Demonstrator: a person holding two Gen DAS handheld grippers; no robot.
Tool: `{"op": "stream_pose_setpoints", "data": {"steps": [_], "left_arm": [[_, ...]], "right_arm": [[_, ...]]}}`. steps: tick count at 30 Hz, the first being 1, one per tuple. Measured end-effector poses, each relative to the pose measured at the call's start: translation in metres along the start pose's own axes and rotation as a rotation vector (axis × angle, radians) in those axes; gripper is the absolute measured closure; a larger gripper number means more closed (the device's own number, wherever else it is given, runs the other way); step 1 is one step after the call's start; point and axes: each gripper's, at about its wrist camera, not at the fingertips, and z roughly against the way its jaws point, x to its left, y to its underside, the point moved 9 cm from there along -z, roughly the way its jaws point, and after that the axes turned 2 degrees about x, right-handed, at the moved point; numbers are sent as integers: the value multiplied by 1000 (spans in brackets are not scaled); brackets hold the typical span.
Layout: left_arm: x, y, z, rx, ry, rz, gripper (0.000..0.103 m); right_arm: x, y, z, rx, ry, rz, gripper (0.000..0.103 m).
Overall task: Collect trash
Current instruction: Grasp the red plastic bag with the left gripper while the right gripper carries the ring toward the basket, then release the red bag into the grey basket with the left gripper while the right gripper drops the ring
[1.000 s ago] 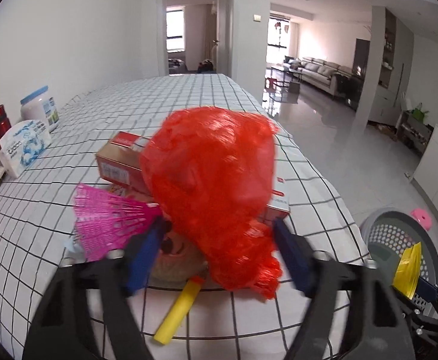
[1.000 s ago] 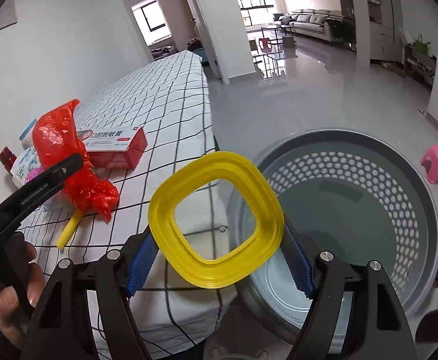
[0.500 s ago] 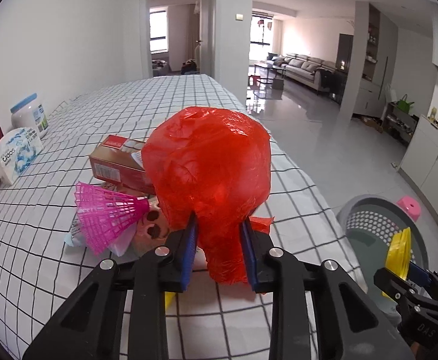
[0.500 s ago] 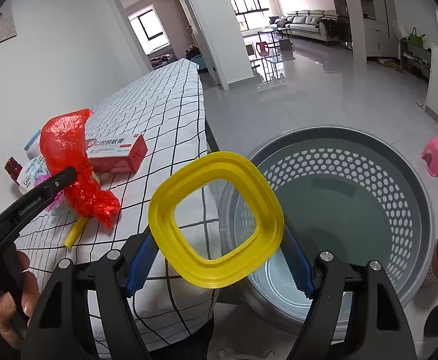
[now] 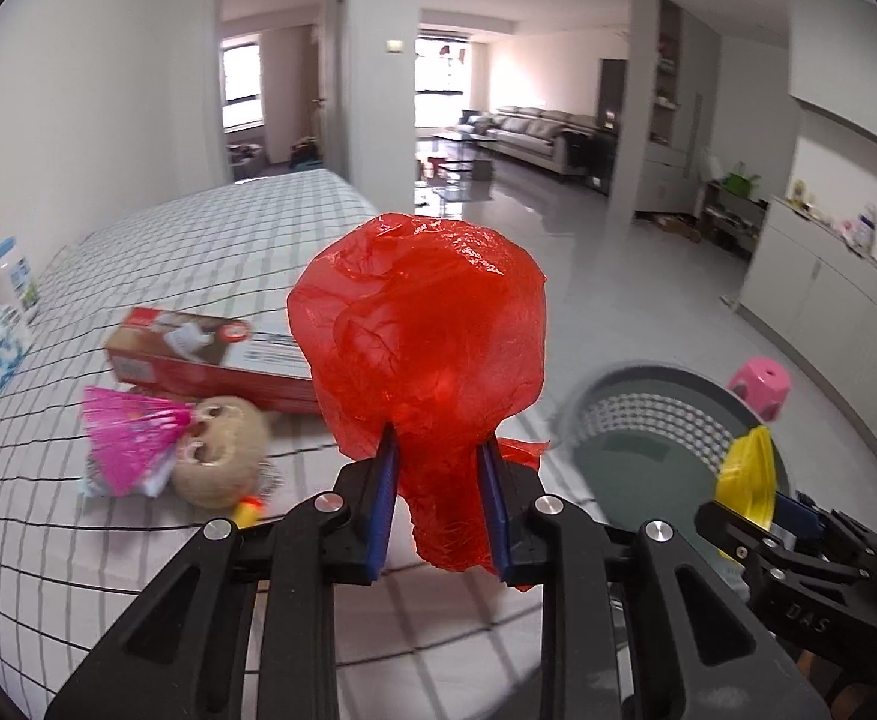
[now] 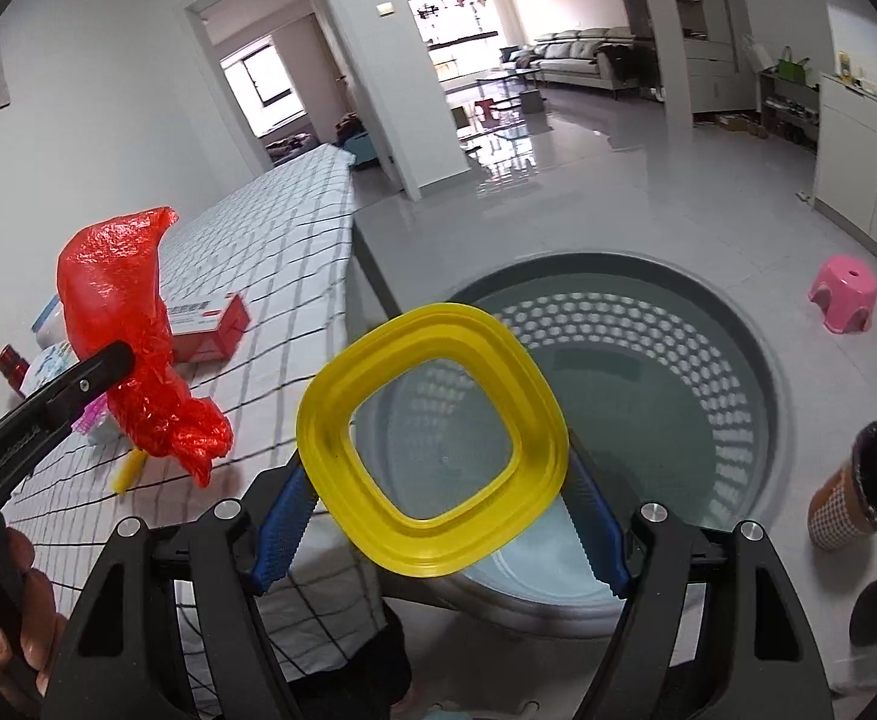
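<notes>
Low in both frames, the left claw [image 5: 441,504] pinches a red bag [image 5: 420,324], the right claw [image 6: 438,525] grips a yellow lid [image 6: 432,450]; next, I judge, both go to the basket [image 6: 678,324].

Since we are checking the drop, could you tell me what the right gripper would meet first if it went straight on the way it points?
Probably the grey perforated basket: the right gripper, shut on the yellow frame, points down into its open mouth; depth is uncertain.

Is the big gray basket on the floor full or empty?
Empty, as far as shows. In the right wrist view the gray basket has a bare bottom; the yellow ring in the right gripper hides part.
</notes>
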Motion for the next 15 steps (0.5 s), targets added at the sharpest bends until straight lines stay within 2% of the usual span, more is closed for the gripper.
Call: {"op": "stream_pose_setpoints", "data": {"steps": [8,15], "left_arm": [[-69,14,-17,63,134,-113,77],[-106,26,-41,135,212,-180,77]], "right_arm": [[-49,8,12,-13,70,-75,30],[-80,15,8,-5,120,-123,30]]}}
